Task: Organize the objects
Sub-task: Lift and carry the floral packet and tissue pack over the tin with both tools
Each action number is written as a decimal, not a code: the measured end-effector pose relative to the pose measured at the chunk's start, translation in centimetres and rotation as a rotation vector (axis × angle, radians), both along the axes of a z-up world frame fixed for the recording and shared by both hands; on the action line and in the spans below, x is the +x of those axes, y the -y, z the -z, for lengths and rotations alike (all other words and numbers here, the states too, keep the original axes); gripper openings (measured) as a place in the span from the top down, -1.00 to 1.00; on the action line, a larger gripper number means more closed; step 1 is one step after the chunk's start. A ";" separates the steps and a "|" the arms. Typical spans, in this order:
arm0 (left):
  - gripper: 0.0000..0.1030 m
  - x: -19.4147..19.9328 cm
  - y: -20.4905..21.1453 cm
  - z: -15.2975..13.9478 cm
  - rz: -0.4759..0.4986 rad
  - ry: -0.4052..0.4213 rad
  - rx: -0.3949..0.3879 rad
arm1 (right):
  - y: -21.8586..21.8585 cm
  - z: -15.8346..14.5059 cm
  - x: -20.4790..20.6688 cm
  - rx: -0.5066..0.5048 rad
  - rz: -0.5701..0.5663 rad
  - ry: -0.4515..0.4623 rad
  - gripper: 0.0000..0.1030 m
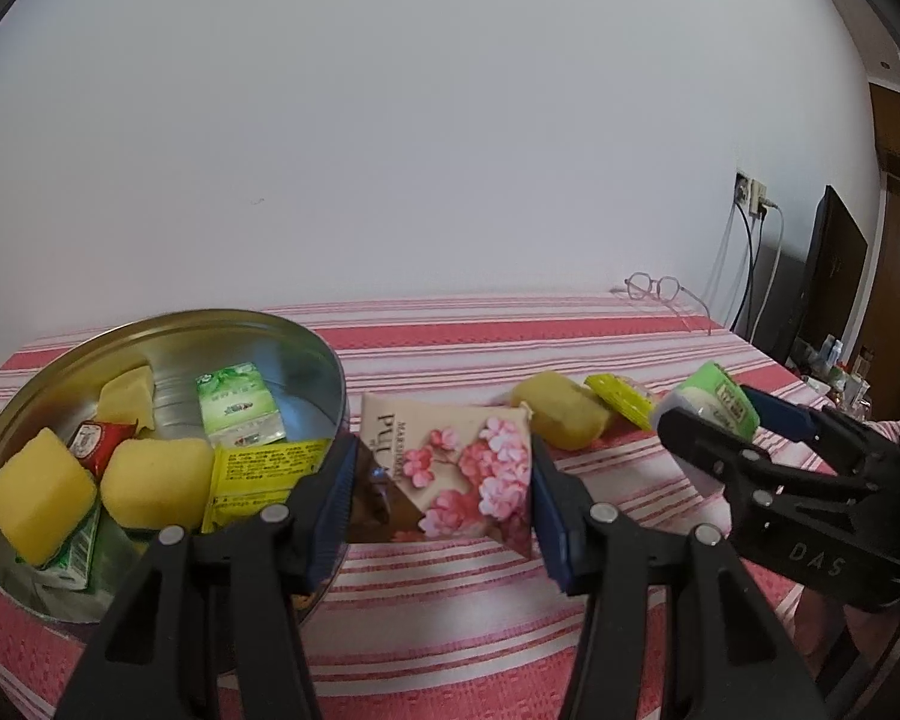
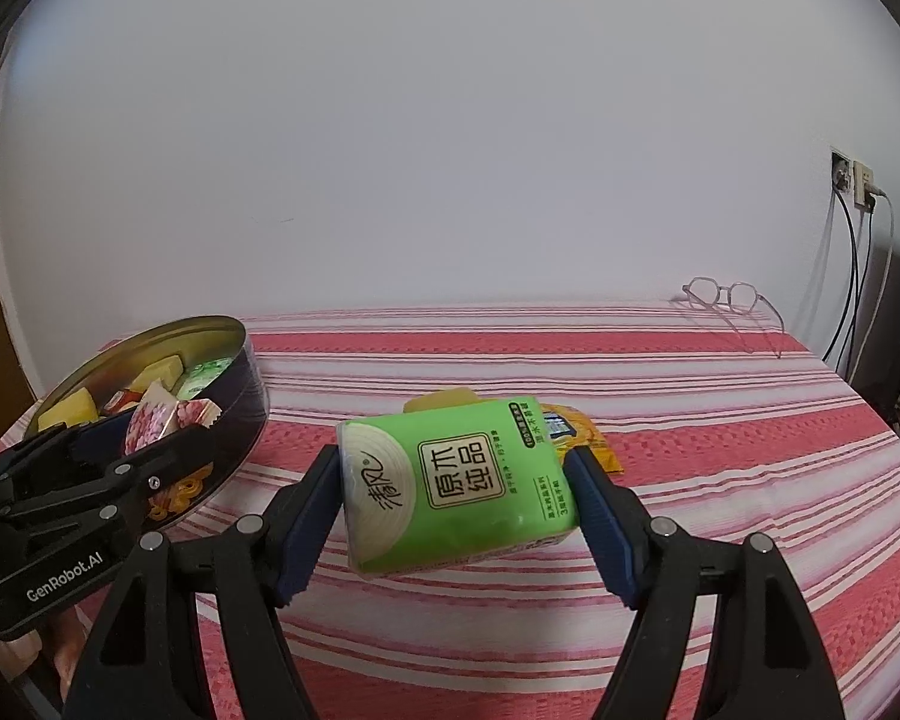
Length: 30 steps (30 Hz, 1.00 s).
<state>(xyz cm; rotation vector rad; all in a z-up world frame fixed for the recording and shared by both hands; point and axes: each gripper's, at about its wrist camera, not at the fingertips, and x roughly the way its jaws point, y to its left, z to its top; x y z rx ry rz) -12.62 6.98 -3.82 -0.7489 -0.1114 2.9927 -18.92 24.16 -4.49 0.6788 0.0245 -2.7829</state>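
1. Sitting on red-striped tablecloth (image 2: 630, 372): round tin (image 1: 306, 336), part-filled;
2. Left gripper (image 1: 441, 474) clamping floral packet (image 1: 462, 468) beside tin;
3. Right gripper (image 2: 456, 480) pinching green tissue pack (image 2: 450, 486) above cloth.

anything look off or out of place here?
Mostly fine. A pair of clear-framed glasses lies alone at the striped tablecloth's far edge, apart from the snack clutter. Both grippers hold items: left gripper the pink floral packet, right gripper the green tissue pack.
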 end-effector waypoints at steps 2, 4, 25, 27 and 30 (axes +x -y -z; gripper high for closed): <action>-0.03 0.3 0.0 0.0 0.002 -0.005 0.003 | 0.2 0.0 0.2 -0.005 -0.004 -0.001 -0.47; -0.02 0.5 0.2 0.0 0.001 -0.006 0.005 | 0.4 0.0 0.4 -0.003 -0.007 -0.004 -0.47; -0.03 2.3 1.5 -0.7 0.032 -0.019 0.043 | 2.6 -0.2 0.9 0.012 -0.041 -0.010 -0.47; -0.03 2.7 1.7 -1.0 0.031 -0.026 0.045 | 3.2 -0.3 0.9 0.016 -0.057 -0.012 -0.47; -0.03 3.3 2.4 -1.5 0.020 -0.038 0.042 | 4.1 -0.7 0.7 0.018 -0.080 -0.013 -0.47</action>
